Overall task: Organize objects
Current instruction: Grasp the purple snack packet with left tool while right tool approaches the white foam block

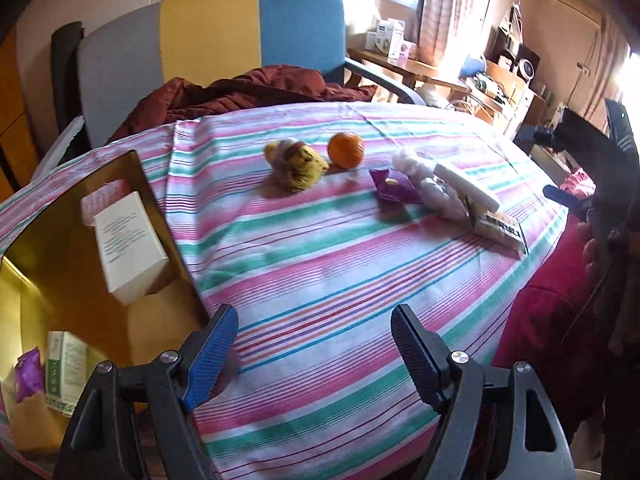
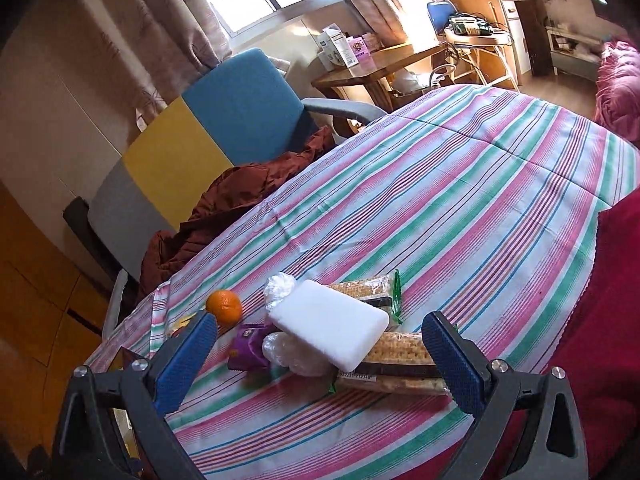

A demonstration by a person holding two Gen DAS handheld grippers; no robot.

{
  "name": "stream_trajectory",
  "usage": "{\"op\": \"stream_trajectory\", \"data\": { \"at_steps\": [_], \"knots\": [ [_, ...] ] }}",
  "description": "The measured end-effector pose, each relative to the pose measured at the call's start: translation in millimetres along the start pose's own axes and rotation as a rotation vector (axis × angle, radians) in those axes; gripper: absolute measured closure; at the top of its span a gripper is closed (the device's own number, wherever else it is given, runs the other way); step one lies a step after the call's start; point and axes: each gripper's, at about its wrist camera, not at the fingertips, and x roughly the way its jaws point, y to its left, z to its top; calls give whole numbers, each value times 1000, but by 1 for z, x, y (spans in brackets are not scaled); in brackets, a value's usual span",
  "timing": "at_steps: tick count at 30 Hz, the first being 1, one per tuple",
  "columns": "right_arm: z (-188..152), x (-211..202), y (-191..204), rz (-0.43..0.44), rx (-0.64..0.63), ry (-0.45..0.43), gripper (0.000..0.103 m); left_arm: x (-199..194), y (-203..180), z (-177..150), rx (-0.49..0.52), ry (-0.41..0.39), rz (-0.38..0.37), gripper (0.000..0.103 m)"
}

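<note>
Both my grippers hang empty with jaws spread wide — the left gripper (image 1: 314, 344) beside the yellow box (image 1: 72, 280), the right gripper (image 2: 320, 354) over the white sponge (image 2: 330, 326). That sponge lies on cracker packs (image 2: 400, 354), the orange (image 2: 224, 307) just beyond it on the striped cloth (image 2: 460, 200).

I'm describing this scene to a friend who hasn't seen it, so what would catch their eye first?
Probably the pink and green striped cloth covering the table, and the bright orange sitting on it beside a yellow packet. Next, the white block resting on top of the cracker packs, just ahead of the open right tongs. At the left, a gold-lined box already holds a white carton.
</note>
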Motion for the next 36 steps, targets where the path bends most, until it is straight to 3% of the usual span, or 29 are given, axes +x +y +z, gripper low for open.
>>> {"op": "stream_trajectory", "data": {
  "at_steps": [8,19,22,33,34,36],
  "knots": [
    [0,0,-1,16,2,0,0,26,-15,21,24,18,-15,24],
    [0,2,0,47,1,10,0,66,-44,83,69,-1,-37,25],
    [-1,3,-1,59,10,15,0,84,-53,100,77,23,-58,33],
    [-1,6,-3,71,26,30,0,143,-80,131,147,91,-67,33],
    [-1,6,-3,72,25,32,0,149,-81,132,156,102,-66,34],
    [-1,7,-3,76,25,36,0,163,-81,133,155,136,-62,53]
  ]
}}
